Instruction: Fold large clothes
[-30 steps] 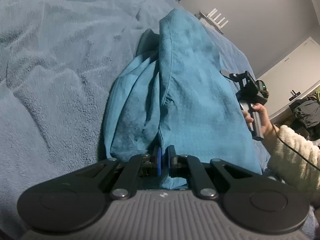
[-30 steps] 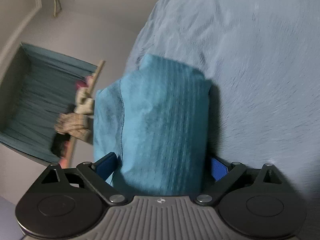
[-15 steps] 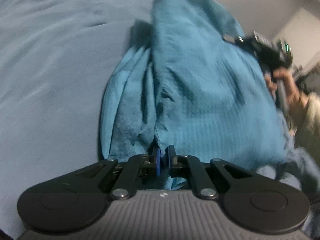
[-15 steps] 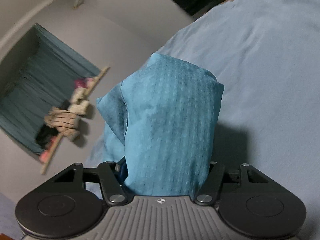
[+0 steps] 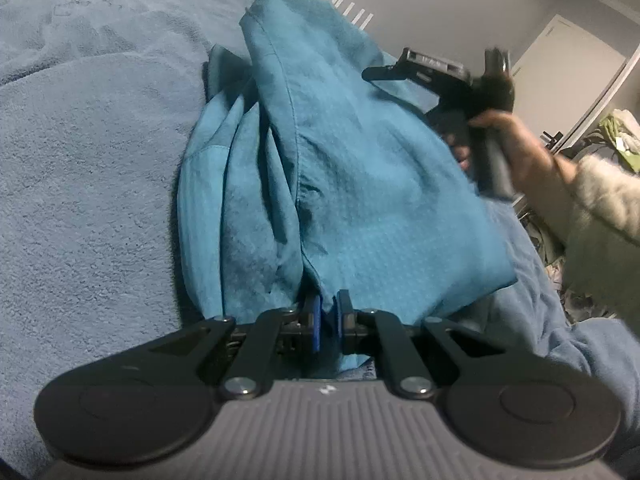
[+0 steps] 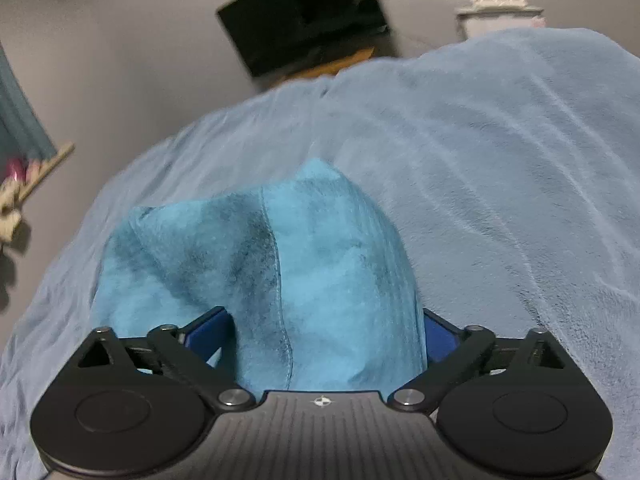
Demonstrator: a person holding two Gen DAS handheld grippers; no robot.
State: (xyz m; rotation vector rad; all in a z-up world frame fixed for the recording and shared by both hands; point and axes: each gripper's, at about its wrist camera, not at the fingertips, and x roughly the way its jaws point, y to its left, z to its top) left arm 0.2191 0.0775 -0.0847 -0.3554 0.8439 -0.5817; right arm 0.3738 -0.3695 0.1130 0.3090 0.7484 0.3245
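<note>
The right tool point(image 6: 326, 336) stands spread wide and its jaws are opening, with teal cloth bunched between the two blue pads but not pinched by them; half a second ago the same pads had drawn in closer around the fold. Its view has swung as well: the curtained window and the rack of clothes that filled the left of the frame a second ago have slid to the far left edge, and a dark wall-mounted screen point(image 6: 304, 16) now sits at top centre above the blue blanket point(image 6: 500, 152) covering the bed.

The left tool point(image 5: 329, 322) is clenched on an edge of the teal garment point(image 5: 360, 184), exactly as it was a second ago, with a sliver of fabric caught between its blue pads at lower centre. In that view the other tool, gripped by a hand point(image 5: 516, 148) with a cream fleece sleeve point(image 5: 604, 204), appears blurred at upper right and higher in the frame than before.

The garment rises from the blanket as a tall, loose heap filling the middle of the left wrist view, its right panel smooth with a stitched seam running down it, its left side gathered in several long vertical folds. The fabric shows a fine woven rib. From the right wrist view it looks as a rounded mound at centre, one seam curving down its face.
</note>
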